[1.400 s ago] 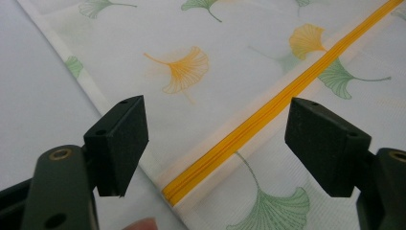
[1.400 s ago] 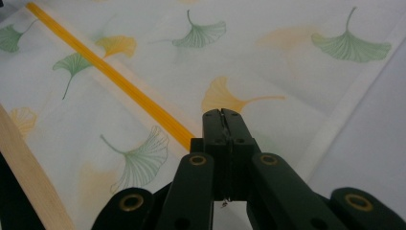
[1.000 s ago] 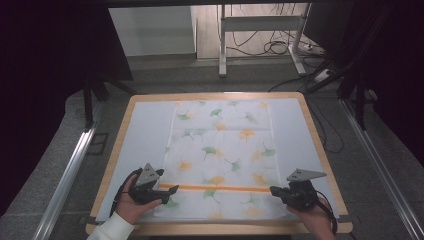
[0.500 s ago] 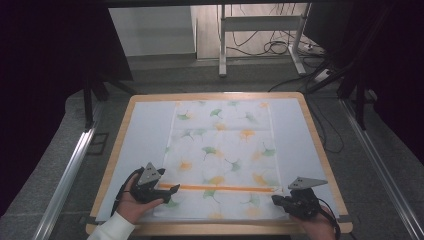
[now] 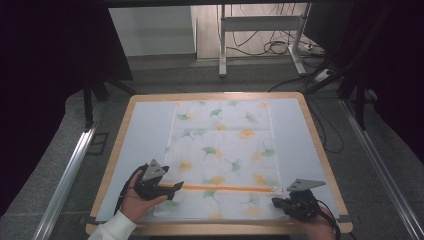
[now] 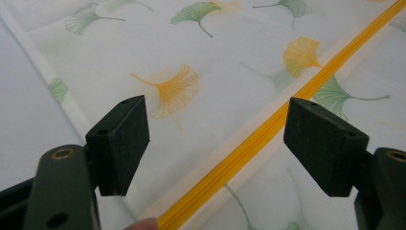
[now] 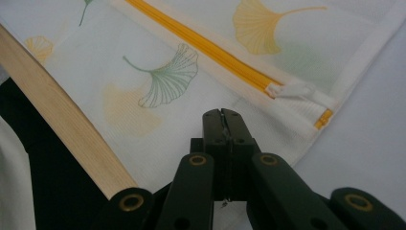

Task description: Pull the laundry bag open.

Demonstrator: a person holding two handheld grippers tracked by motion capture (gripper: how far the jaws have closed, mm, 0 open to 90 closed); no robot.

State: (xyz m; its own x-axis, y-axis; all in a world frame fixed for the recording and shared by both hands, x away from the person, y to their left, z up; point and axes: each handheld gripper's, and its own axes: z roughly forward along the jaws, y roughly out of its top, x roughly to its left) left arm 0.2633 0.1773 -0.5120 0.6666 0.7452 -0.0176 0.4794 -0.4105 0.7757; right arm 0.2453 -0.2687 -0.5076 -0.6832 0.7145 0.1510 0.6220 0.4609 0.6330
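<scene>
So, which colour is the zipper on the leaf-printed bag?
Orange-yellow zipper, with a white pull; clearest in the left gripper view.

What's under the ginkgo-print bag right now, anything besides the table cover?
The ginkgo-print bag lies flat on the pale blue table cover, which shows all round it. Whatever sits directly beneath or inside the bag is covered by its fabric; no bulge shows.

One mesh laundry bag (image 5: pixel 222 155) (ginkgo print), one orange zipper (image 5: pixel 227 188), two grippers, left gripper (image 5: pixel 175 186), right gripper (image 5: pixel 276 202), one table (image 5: pixel 310 131)
</scene>
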